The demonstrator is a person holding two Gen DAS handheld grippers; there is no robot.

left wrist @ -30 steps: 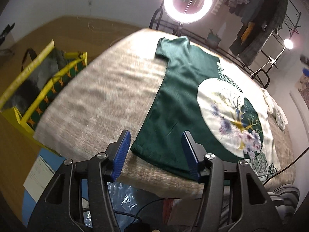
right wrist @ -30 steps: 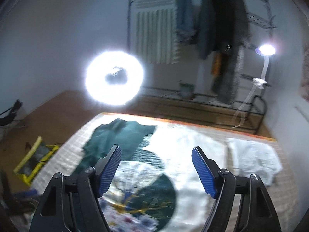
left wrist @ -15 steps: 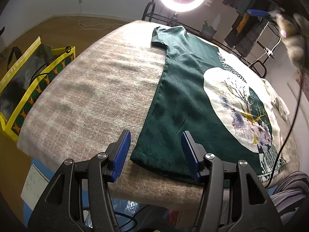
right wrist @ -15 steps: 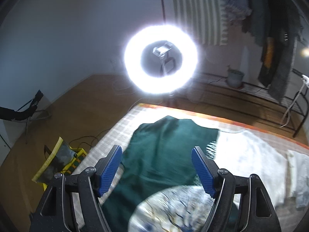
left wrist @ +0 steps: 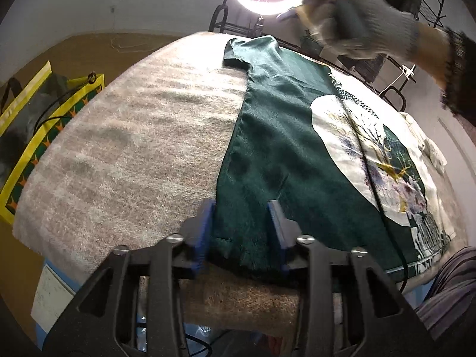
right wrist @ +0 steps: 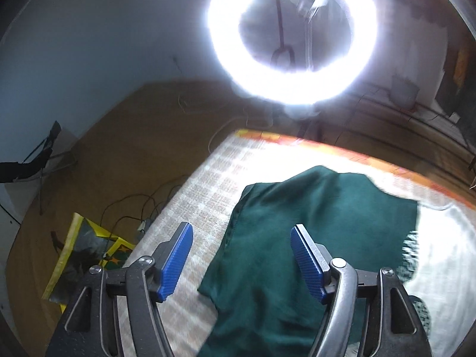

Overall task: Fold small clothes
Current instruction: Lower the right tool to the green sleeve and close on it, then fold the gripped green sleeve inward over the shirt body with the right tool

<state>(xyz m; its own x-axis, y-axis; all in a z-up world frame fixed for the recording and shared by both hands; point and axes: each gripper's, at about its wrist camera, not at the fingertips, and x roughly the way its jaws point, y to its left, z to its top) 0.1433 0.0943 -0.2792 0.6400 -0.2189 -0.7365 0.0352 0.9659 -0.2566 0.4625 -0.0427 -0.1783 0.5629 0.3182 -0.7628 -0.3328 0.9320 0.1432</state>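
Observation:
A dark green T-shirt (left wrist: 276, 136) with a round white tree print lies flat on the beige blanket (left wrist: 134, 136). My left gripper (left wrist: 241, 232) is down at the shirt's near hem corner. Its jaws are closing with that corner between the blue pads (left wrist: 205, 229), which do not visibly pinch the cloth. In the right wrist view my right gripper (right wrist: 241, 255) hovers above the shirt's (right wrist: 312, 223) far sleeve and side edge. Its jaws stand wide, closing slightly, with nothing between them. A gloved hand (left wrist: 363, 26) holding it shows blurred at the top of the left wrist view.
A ring light (right wrist: 294, 29) glares beyond the far edge. A yellow-trimmed bag (left wrist: 44, 113) stands on the floor to the left. White cloth (left wrist: 431, 148) lies at the right side of the blanket. A thin cable (left wrist: 372, 184) crosses the print.
The left gripper sank onto the hem corner and its jaws narrowed. The right gripper swept left across the shirt toward the far sleeve, and its gloved hand came into the left wrist view.

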